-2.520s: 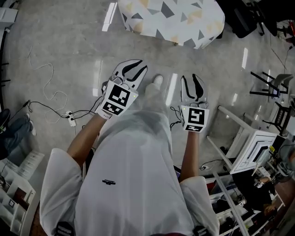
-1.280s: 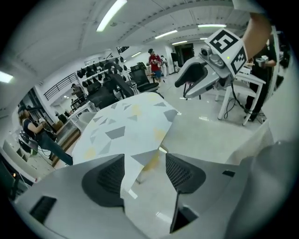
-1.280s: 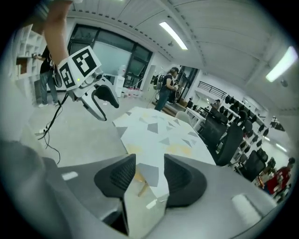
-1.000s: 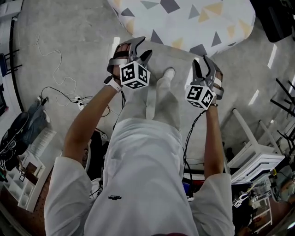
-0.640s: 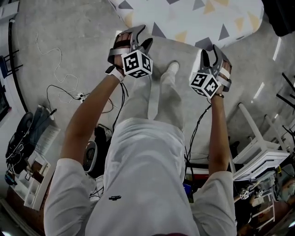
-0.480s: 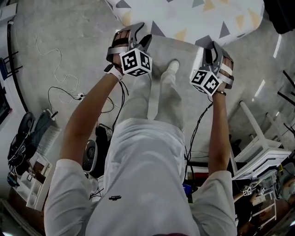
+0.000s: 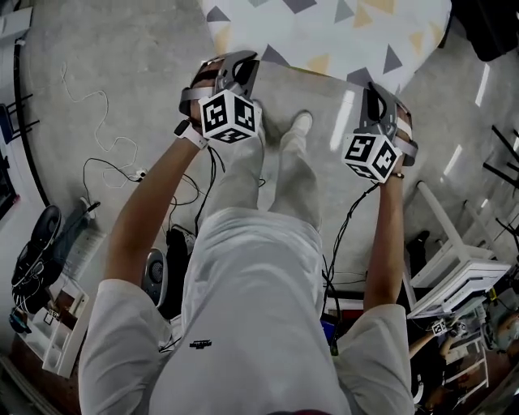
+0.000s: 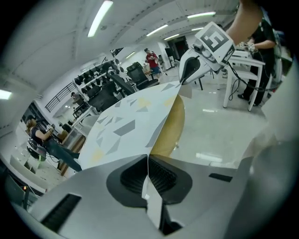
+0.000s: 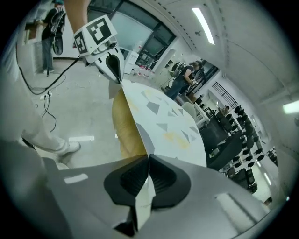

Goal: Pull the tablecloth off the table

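Observation:
The tablecloth (image 7: 324, 24), white with grey and yellow triangles, covers a round wooden table (image 8: 170, 126) ahead of me. Its near hem is lifted off the table and stretched between both grippers. In the left gripper view, my left gripper (image 8: 148, 161) is shut on the cloth's (image 8: 126, 126) edge, and the hem runs taut to the right gripper (image 8: 181, 81). In the right gripper view, my right gripper (image 9: 148, 163) pinches the same hem of the cloth (image 9: 163, 121), with the left gripper (image 9: 119, 80) at the far end. In the head view, the left gripper (image 7: 243, 61) and right gripper (image 7: 375, 87) flank my leg.
My shoe (image 7: 300, 123) stands on the grey floor just short of the table. Cables (image 7: 97, 162) trail at the left and a white rack (image 7: 454, 267) stands at the right. Black office chairs (image 8: 105, 93) and people fill the room beyond the table.
Both grippers have reached the cloth's near edge and shut on it. The hem has lifted off the table's rim and is now stretched between them.

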A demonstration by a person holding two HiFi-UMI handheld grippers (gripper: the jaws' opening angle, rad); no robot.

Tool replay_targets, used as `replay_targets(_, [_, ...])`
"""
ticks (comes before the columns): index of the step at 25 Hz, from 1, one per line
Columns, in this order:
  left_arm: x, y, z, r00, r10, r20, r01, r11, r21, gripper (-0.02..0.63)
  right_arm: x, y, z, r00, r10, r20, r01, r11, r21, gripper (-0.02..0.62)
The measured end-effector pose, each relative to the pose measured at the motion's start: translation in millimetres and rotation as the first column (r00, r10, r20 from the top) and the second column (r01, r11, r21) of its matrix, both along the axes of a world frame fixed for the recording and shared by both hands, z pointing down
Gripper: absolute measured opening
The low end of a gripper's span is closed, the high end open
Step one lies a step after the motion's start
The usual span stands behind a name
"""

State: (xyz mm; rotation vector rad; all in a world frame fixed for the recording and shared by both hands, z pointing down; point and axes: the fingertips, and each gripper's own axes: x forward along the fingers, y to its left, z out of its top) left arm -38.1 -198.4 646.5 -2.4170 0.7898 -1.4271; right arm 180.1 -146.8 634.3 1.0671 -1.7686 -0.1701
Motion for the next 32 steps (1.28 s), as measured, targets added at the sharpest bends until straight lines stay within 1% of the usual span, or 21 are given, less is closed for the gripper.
replay_targets(3, [-2.8,4.3,-28.6,0.999,-0.012,-0.039,0.011,0.999,-0.037,0.008,-2.6,2.2,-29.6,0.999,0.014,0.052,-0.014,1.0,-0.009,0.012])
replay_targets(8, [3.9,23.3,-99.6,0.989,-0.053,-0.137,0.044,0.997,-0.07,0.008,3.2,23.0,-100.2,0.993,0.024,0.117,-0.027,0.999,0.025,0.012])
replay_targets(11, [3.9,33.5,-145.6,0.976,-0.084,-0.203,0.073,0.995,-0.063,0.008,2.8,36.9,-144.8,0.99,0.021,0.137,-0.031,0.997,0.073,0.012])
replay_targets(14, [-0.2,45.2,-191.2,0.962,-0.101,-0.255,0.097,0.995,-0.03,0.008,-0.9,50.7,-190.9,0.985,0.025,0.168,-0.048,0.99,0.136,0.012])
replay_targets(17, [-2.8,57.6,-239.4,0.943,-0.106,-0.316,0.114,0.994,0.005,0.009,-3.5,64.3,-240.4,0.98,0.025,0.198,-0.067,0.976,0.206,0.012])
replay_targets(20, [-5.4,70.3,-292.2,0.903,-0.119,-0.412,0.132,0.991,0.004,0.009,-6.6,77.8,-295.0,0.976,0.025,0.218,-0.085,0.959,0.27,0.012])
replay_targets(23, [-8.8,69.9,-348.1,0.862,-0.102,-0.496,0.163,0.983,0.081,0.008,-7.9,80.2,-349.5,0.969,0.025,0.248,-0.115,0.927,0.357,0.012])
replay_targets(26, [-12.8,72.3,-401.2,0.822,-0.076,-0.565,0.188,0.972,0.143,0.008,-11.6,84.2,-400.7,0.96,-0.001,0.28,-0.13,0.883,0.451,0.012])
replay_targets(27, [-14.3,73.9,-418.3,0.813,-0.063,-0.579,0.192,0.968,0.163,0.008,-14.3,84.7,-419.4,0.956,-0.024,0.292,-0.129,0.86,0.493,0.012])
replay_targets(29, [-17.3,75.3,-453.9,0.801,-0.021,-0.599,0.192,0.956,0.223,0.008,-20.1,83.1,-460.2,0.946,-0.082,0.313,-0.126,0.799,0.589,0.012])
replay_targets(30, [-19.2,76.8,-471.7,0.799,0.004,-0.602,0.19,0.947,0.259,0.008,-22.4,83.6,-479.3,0.941,-0.106,0.32,-0.126,0.769,0.627,0.012])
replay_targets(32, [-24.6,84.6,-504.8,0.799,0.048,-0.599,0.186,0.928,0.323,0.008,-26.8,89.8,-513.5,0.936,-0.14,0.324,-0.128,0.719,0.683,0.012])
